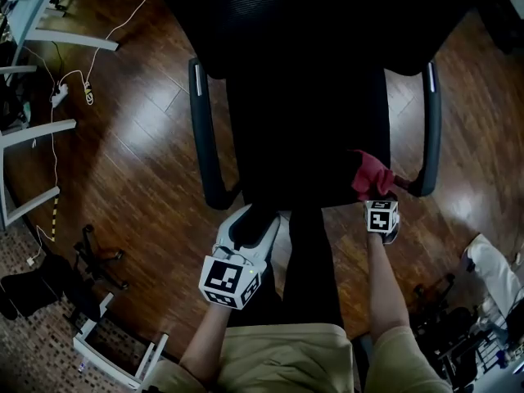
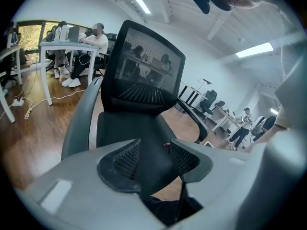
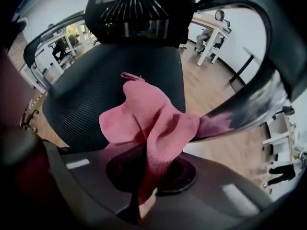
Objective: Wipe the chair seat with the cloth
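**Cloth at front right corner of seat**

The right gripper (image 3: 144, 172) is closed on the pink cloth (image 1: 370, 174), which sits bunched over the chair seat (image 1: 303, 137) at its front right corner, just beside the right armrest (image 1: 431, 129). Almost all of the seat lies left of the cloth and away toward the backrest (image 1: 311, 6). The left gripper (image 2: 153, 163), jaws narrow, seems to clamp the seat's front edge.

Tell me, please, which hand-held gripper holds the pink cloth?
The right hand-held gripper, jaws clamped on the pink cloth by the chair seat; the left hand-held gripper has none.
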`<state>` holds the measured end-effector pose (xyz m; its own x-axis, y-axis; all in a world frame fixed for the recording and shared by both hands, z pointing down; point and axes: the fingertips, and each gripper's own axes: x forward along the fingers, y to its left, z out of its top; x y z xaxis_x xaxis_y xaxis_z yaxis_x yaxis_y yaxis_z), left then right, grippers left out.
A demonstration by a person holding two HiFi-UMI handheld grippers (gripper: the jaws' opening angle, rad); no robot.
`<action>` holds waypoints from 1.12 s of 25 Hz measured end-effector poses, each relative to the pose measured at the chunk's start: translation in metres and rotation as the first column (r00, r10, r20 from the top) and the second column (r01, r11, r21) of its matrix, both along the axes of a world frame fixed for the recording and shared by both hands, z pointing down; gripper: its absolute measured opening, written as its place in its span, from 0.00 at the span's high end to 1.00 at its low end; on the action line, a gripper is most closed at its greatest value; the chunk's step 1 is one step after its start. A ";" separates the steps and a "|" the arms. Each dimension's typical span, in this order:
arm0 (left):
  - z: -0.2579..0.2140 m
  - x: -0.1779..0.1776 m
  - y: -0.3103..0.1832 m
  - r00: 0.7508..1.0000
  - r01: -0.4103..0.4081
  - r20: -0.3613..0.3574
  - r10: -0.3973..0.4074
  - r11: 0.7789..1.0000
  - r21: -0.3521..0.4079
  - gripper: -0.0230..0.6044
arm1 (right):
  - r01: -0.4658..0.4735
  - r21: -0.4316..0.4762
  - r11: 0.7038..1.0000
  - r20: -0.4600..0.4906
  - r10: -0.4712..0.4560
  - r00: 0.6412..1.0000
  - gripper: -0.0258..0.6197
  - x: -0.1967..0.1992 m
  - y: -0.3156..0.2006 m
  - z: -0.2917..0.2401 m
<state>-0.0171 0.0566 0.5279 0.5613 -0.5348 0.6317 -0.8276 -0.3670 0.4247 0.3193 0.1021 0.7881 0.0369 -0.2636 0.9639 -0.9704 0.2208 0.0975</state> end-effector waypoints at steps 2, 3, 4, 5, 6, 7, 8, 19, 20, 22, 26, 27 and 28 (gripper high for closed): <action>-0.004 -0.005 -0.002 1.000 0.020 -0.006 -0.019 1.000 0.005 0.68 | -0.015 0.004 1.000 0.122 0.015 0.992 0.94 -0.032 -0.001 -0.004; -0.006 -0.007 -0.001 1.000 0.029 -0.008 -0.029 1.000 0.005 0.69 | -0.001 0.000 1.000 0.245 0.001 0.970 0.94 -0.065 0.002 -0.008; -0.007 -0.010 0.001 0.999 0.034 -0.007 -0.034 0.999 0.002 0.69 | 0.055 -0.001 0.998 0.374 -0.051 0.926 0.94 -0.109 0.009 -0.013; -0.008 -0.012 0.002 0.999 0.037 -0.003 -0.037 0.999 -0.001 0.69 | 0.149 0.009 0.989 0.486 -0.135 0.864 0.94 -0.159 0.019 -0.021; -0.009 -0.015 0.003 0.999 0.040 0.002 -0.040 0.999 -0.003 0.69 | 0.259 0.028 0.966 0.569 -0.228 0.790 0.94 -0.211 0.031 -0.030; -0.009 -0.018 0.003 0.999 0.046 0.007 -0.046 0.999 -0.004 0.69 | 0.355 0.051 0.933 0.627 -0.307 0.716 0.94 -0.260 0.044 -0.039; -0.009 -0.022 0.003 0.998 0.054 0.010 -0.054 0.998 -0.005 0.69 | 0.422 0.074 0.904 0.666 -0.360 0.654 0.94 -0.305 0.055 -0.046; -0.004 -0.045 0.019 0.989 0.148 0.000 -0.148 0.988 -0.040 0.69 | 0.434 0.010 0.901 0.574 -0.361 0.735 0.94 -0.317 0.051 -0.007; -0.001 -0.039 0.022 0.990 0.142 -0.008 -0.143 0.989 -0.051 0.69 | 0.399 0.008 0.917 0.535 -0.341 0.773 0.94 -0.280 0.046 -0.006; 0.006 -0.023 0.028 0.992 0.120 -0.025 -0.122 0.990 -0.066 0.69 | 0.325 -0.001 0.946 0.432 -0.293 0.853 0.94 -0.203 0.039 -0.004; 0.014 0.003 0.031 0.997 0.053 -0.048 -0.057 0.996 -0.078 0.69 | 0.192 -0.027 0.981 0.106 -0.189 0.976 0.94 -0.052 0.029 -0.004; 0.013 0.007 0.031 0.998 0.034 -0.051 -0.037 0.997 -0.074 0.69 | 0.127 -0.032 0.991 0.054 -0.125 0.991 0.94 -0.021 0.029 -0.004; 0.012 0.009 0.030 0.999 0.014 -0.051 -0.018 0.998 -0.067 0.69 | 0.060 -0.035 0.998 0.039 -0.059 0.997 0.94 0.002 0.029 -0.003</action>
<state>-0.0079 0.0870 0.5399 0.5859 -0.5018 0.6363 -0.8094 -0.3237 0.4900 0.3208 0.1310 0.7855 -0.0150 -0.2294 0.9732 -0.9583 0.2811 0.0515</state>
